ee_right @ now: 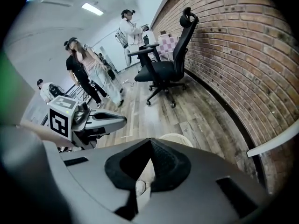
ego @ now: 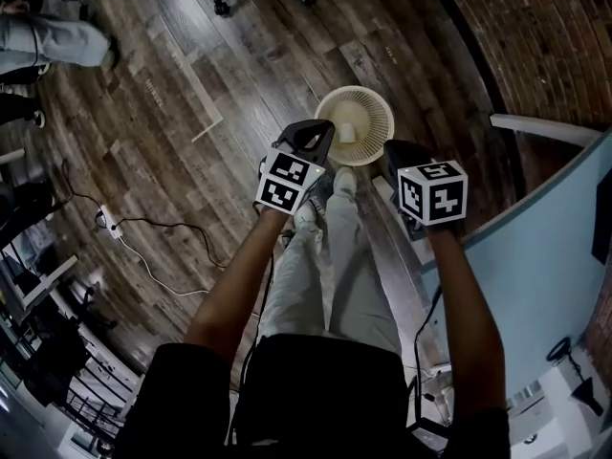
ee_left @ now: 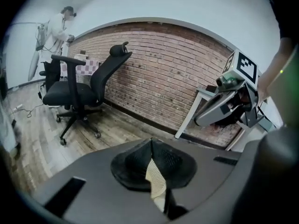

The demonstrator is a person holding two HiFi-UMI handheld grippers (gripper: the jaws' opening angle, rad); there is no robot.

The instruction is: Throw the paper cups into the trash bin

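On the plank floor (ego: 172,84) by the brick wall (ego: 535,36), I see the trash bin (ego: 375,103) below and between both grippers, a paper cup (ego: 346,134) inside it. My left gripper (ego: 323,130) and right gripper (ego: 397,153) each have their jaws pressed together, empty.

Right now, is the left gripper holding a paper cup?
No, the left gripper has its jaws shut together, no cup between them; only the mesh trash bin shows beneath.
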